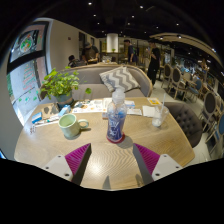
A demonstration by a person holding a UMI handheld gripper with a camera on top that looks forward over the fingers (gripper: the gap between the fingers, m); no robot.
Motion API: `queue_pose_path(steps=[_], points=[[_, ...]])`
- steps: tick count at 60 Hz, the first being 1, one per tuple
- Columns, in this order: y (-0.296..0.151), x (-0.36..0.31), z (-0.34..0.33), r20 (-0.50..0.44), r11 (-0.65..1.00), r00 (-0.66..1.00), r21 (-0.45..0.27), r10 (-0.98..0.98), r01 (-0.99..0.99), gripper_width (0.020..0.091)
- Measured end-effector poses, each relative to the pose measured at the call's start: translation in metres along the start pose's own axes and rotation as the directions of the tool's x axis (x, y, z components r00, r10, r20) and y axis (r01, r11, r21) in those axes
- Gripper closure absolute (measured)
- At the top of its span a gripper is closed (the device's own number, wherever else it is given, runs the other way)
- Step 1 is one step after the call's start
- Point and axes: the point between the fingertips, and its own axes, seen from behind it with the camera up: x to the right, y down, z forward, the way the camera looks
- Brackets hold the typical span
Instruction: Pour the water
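Gripper [112, 160] fingers were open, bottle [116, 115] just ahead; should've centred and clamped mid-body before tipping toward cup [69, 125].

We count one clear plastic water bottle with a blue label [116, 118], one pale green ceramic mug [69, 125], one clear drinking glass [157, 113], one leafy green potted plant [60, 85], one zigzag-patterned cushion [119, 77], all around one round light wooden table [100, 150].
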Motion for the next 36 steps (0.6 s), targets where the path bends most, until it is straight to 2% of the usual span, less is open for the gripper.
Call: queue_pose_path(steps=[14, 36], points=[[0.015, -0.028, -0.087, -0.016, 1.000, 1.000, -0.006, -0.014, 0.014, 0.0250], [0.019, -0.049, -0.118, -0.010, 0.999, 0.999, 0.009, -0.044, 0.044, 0.0249]])
